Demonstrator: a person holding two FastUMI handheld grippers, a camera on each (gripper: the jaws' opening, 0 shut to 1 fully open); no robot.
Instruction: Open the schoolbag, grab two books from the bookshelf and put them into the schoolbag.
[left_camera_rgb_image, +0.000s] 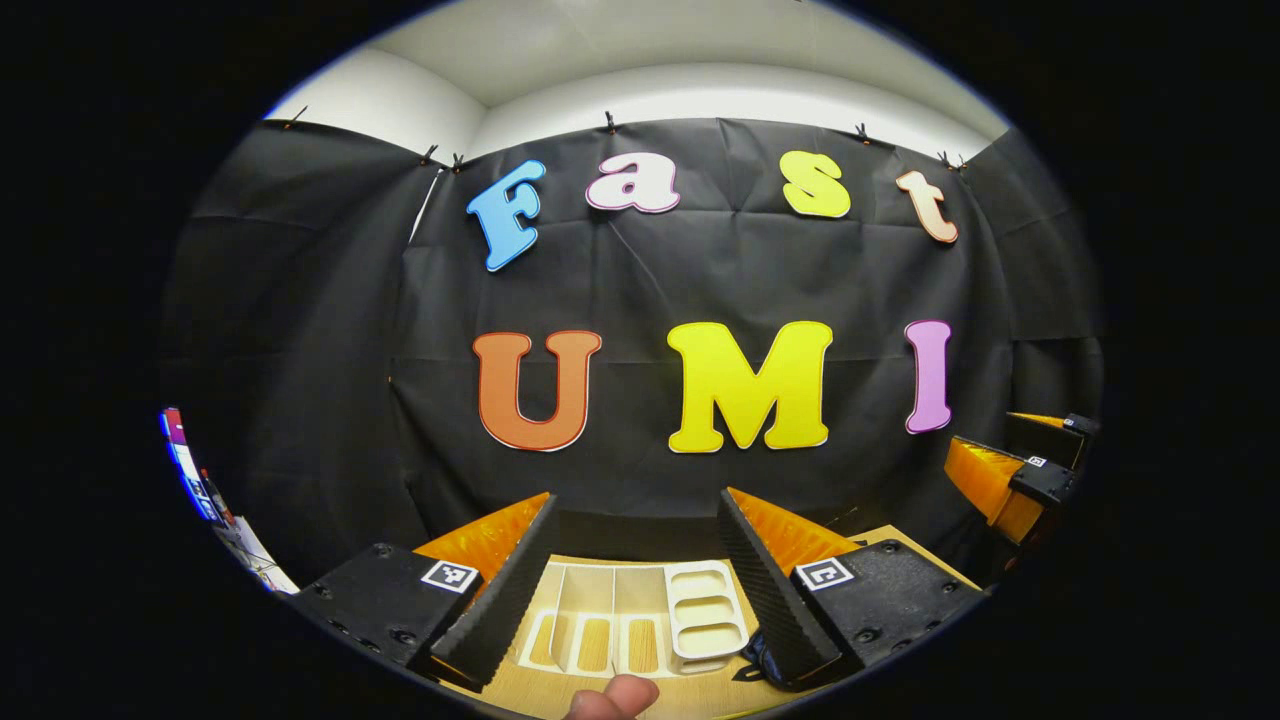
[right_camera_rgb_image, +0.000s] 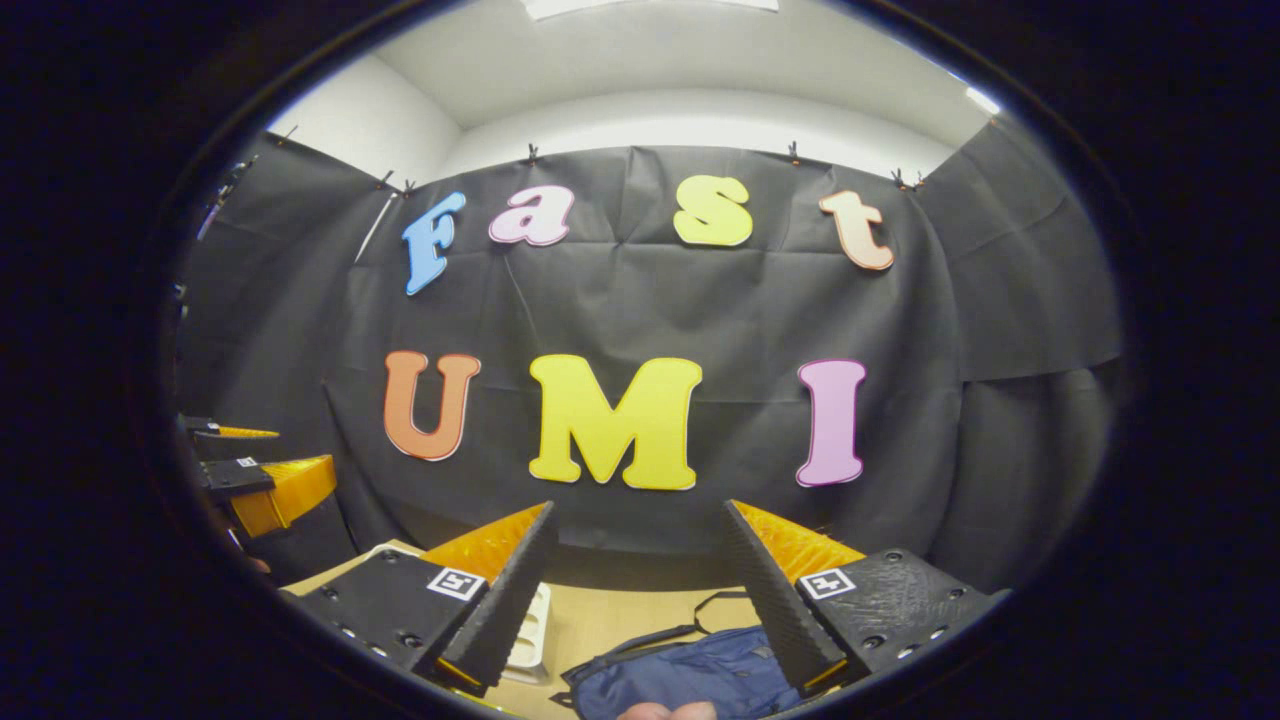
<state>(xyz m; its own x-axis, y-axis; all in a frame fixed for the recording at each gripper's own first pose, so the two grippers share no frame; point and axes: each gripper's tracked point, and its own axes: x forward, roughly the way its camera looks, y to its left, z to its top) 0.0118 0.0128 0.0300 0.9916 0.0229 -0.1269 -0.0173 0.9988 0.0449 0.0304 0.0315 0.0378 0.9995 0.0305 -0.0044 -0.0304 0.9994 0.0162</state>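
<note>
In the left gripper view, the left gripper (left_camera_rgb_image: 636, 570) is hovering with jaws spread over a white slotted plastic bookshelf (left_camera_rgb_image: 640, 618) lying on the wooden tabletop (left_camera_rgb_image: 700, 695). In the right gripper view, the right gripper (right_camera_rgb_image: 640, 570) is hanging, jaws spread and empty, above a soft blue fabric schoolbag (right_camera_rgb_image: 690, 670) sitting on the tabletop.

Not much readable here tbh. Each set of tongs has small square black-and-white marker tags on top of its finger mounts: the left tongs (left_camera_rgb_image: 640, 590) carry one on each side, same for the right tongs (right_camera_rgb_image: 640, 590). They're coded patterns, not actual letters or numbers. Left of the left tongs, at the far edge of that view, some colourful printed covers (left_camera_rgb_image: 200, 480) show, but the print is too small and warped to make out.
</note>
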